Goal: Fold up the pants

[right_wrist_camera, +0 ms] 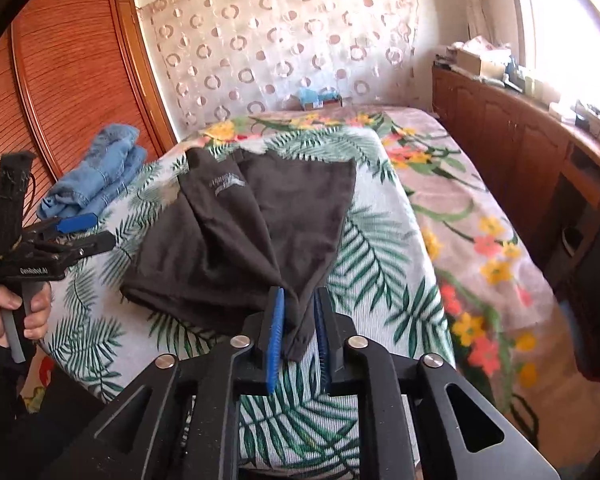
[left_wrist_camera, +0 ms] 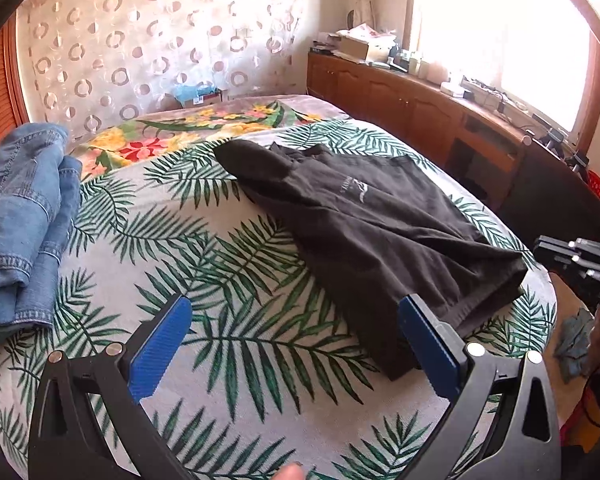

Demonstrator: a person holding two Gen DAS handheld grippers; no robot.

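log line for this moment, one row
task: fold pants | left gripper: open, empty | right gripper: open, black pants corner between jaws | jeans: lying aside

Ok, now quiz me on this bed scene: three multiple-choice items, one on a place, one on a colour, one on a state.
1. In the left wrist view, where is the denim pile?
A. left of the black pants, on the bed cover
B. on top of the black pants
C. on the wooden cabinet

2. What colour are the pads of the left gripper?
A. red
B. blue
C. white

3. How does the left gripper stand?
A. shut on the pants
B. shut on denim
C. open wide, holding nothing

Answers: 1 A, the denim lies apart at the cover's left edge; 2 B, both pads show blue; 3 C, its fingers stand far apart, gripping nothing.
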